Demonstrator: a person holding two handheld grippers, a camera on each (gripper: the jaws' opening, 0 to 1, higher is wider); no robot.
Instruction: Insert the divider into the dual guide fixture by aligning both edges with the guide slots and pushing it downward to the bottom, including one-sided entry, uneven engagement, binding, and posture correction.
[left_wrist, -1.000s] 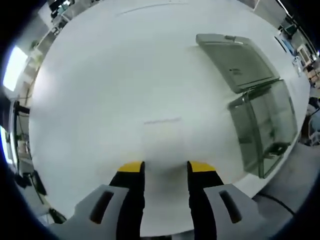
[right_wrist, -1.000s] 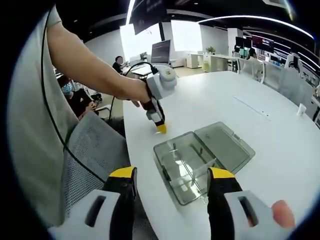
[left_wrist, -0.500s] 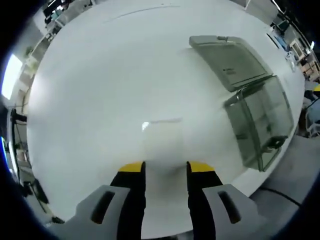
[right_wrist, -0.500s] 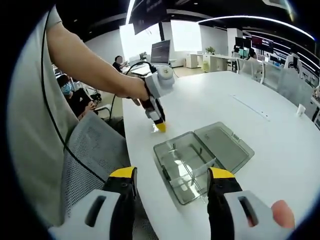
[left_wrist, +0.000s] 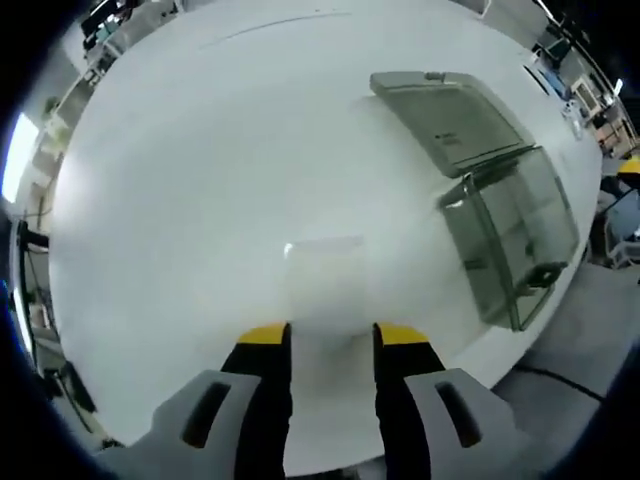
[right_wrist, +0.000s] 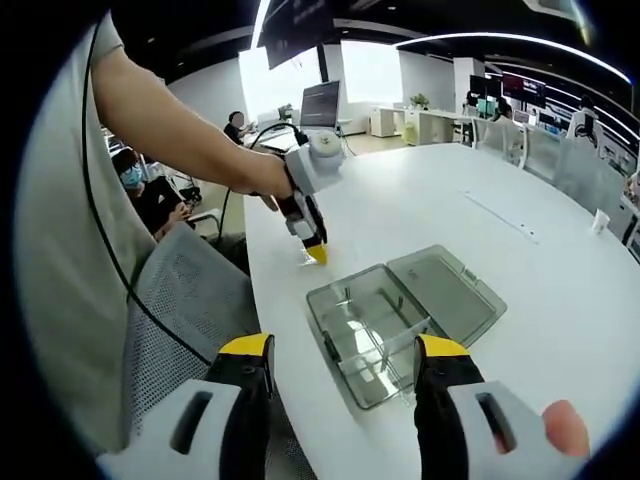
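- Now, broad white table (left_wrist: 200, 150) carries the smoky clear plastic box (right_wrist: 375, 330), lid flung open.
- Left gripper (left_wrist: 330, 335) pinches the thin clear divider sheet (left_wrist: 322, 280); lift it level, both edges square.
- Right gripper (right_wrist: 340, 350) hangs spread, empty.

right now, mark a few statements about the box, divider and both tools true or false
1. The lid of the box is open. True.
2. The right tool holds the divider. False: its jaws are wide apart and empty.
3. The left tool has its tips down at the table, beside the box. True.
4. The divider is seated in the box. False: it is between the left tool's jaws, over bare table.
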